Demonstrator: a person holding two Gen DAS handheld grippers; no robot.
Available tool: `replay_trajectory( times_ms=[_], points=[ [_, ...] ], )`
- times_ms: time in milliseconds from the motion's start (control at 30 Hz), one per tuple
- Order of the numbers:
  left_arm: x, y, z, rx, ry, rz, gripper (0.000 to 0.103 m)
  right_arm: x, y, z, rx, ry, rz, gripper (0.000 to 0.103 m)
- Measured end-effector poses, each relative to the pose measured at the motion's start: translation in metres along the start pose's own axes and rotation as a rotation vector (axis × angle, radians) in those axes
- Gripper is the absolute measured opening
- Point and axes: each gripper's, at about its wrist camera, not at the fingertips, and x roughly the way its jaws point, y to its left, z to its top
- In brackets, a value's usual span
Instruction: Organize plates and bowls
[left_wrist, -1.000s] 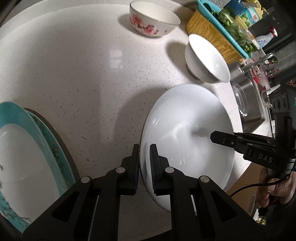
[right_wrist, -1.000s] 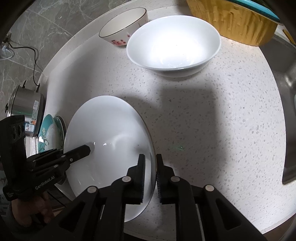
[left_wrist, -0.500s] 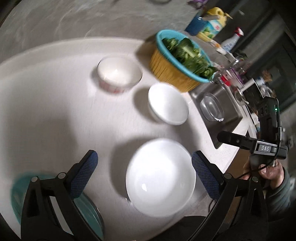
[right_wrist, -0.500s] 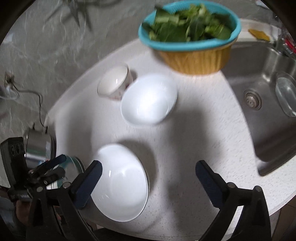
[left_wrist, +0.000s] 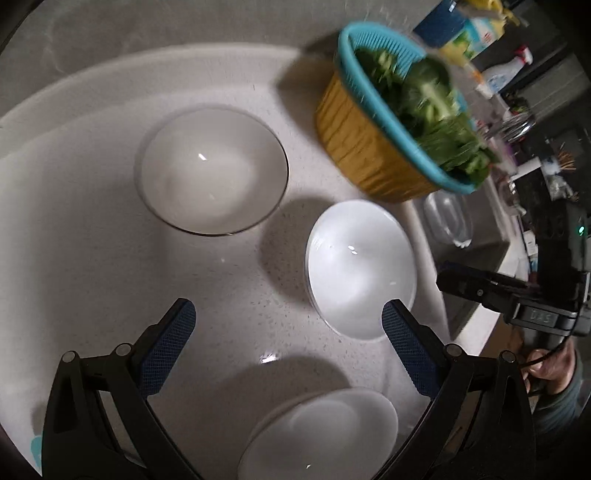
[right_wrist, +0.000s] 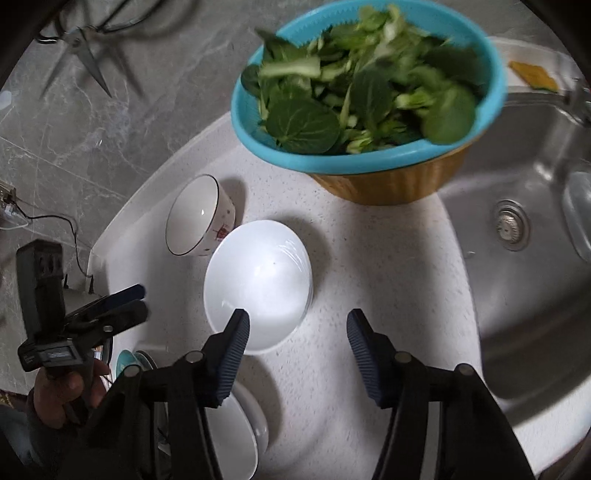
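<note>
Bowls sit on a pale speckled counter (left_wrist: 92, 258), none of them gripped. A plain white bowl (left_wrist: 360, 267) stands upright near the counter's edge beside the steel sink (right_wrist: 535, 295); its inside is glossy and bare, with small bright glints. Just beside it, farther from the sink, stands a deeper bowl with a thin dark rim line (left_wrist: 212, 170), white inside and bearing a small red pattern on its outer wall in the right wrist view. A wide white dish (left_wrist: 321, 435) lies at the near counter edge, blurred. A sliver of a teal plate (right_wrist: 127, 360) shows behind it. Behind the bowls stands a yellow basket with a teal rim (right_wrist: 369, 162), full of green leaves.

The left gripper (left_wrist: 288, 343) hangs above the counter with its jaws spread wide and nothing between them. The right gripper (right_wrist: 297, 343) is also released; its jaws have just been narrowing and stand part open, empty, with one blue pad (right_wrist: 232, 354) above the white bowl's near rim, not touching it
</note>
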Motion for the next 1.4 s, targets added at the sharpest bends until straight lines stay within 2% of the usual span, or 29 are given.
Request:
replay_trajectory(
  times_ms=[367,500,533,767,800,833,900,967,1033,1067,1133,1167,1200,1233,1267,1400],
  points=[
    [0.055,-0.009,0.013,0.031,0.045,0.036,0.098,0.042,-0.012,0.021,-0.014,0.091,0.056,0.059],
    [0.067,-0.011,0.015,0.030,0.059,0.036,0.067,0.050,-0.016,0.025,-0.015,0.105,0.049,0.056],
    [0.071,-0.012,0.017,0.030,0.065,0.040,0.064,0.053,-0.017,0.028,-0.013,0.111,0.046,0.055],
    [0.092,-0.016,0.018,0.012,0.073,0.029,0.064,0.065,-0.018,0.028,-0.011,0.134,0.033,0.051],
    [0.094,-0.016,0.019,0.011,0.074,0.025,0.059,0.067,-0.018,0.029,-0.010,0.137,0.030,0.048],
    [0.096,-0.016,0.020,0.012,0.079,0.020,0.049,0.068,-0.018,0.029,-0.008,0.140,0.030,0.047],
    [0.099,-0.017,0.021,0.008,0.082,0.016,0.039,0.070,-0.018,0.029,-0.007,0.145,0.032,0.045],
    [0.100,-0.016,0.021,0.002,0.088,0.015,0.037,0.072,-0.016,0.029,-0.013,0.149,0.026,0.042],
    [0.103,-0.015,0.020,-0.006,0.094,0.003,0.027,0.073,-0.015,0.028,-0.011,0.150,0.024,0.038],
    [0.103,-0.014,0.019,-0.010,0.097,-0.004,0.027,0.073,-0.015,0.029,-0.011,0.153,0.022,0.035],
    [0.104,-0.015,0.020,-0.007,0.097,-0.021,0.019,0.073,-0.011,0.028,-0.010,0.151,0.018,0.027],
    [0.104,-0.017,0.020,-0.002,0.098,-0.028,0.017,0.074,-0.011,0.028,-0.013,0.156,0.012,0.018],
    [0.105,-0.020,0.021,0.007,0.100,-0.026,0.014,0.075,-0.012,0.028,-0.011,0.156,0.012,0.015],
    [0.104,-0.022,0.021,0.017,0.100,-0.025,0.009,0.075,-0.012,0.028,-0.009,0.157,0.014,0.015],
    [0.105,-0.026,0.021,0.026,0.103,-0.020,0.009,0.075,-0.011,0.028,-0.012,0.159,0.022,0.011],
    [0.107,-0.027,0.022,0.027,0.103,-0.038,0.008,0.078,-0.004,0.031,-0.015,0.156,0.014,0.011]
  ],
)
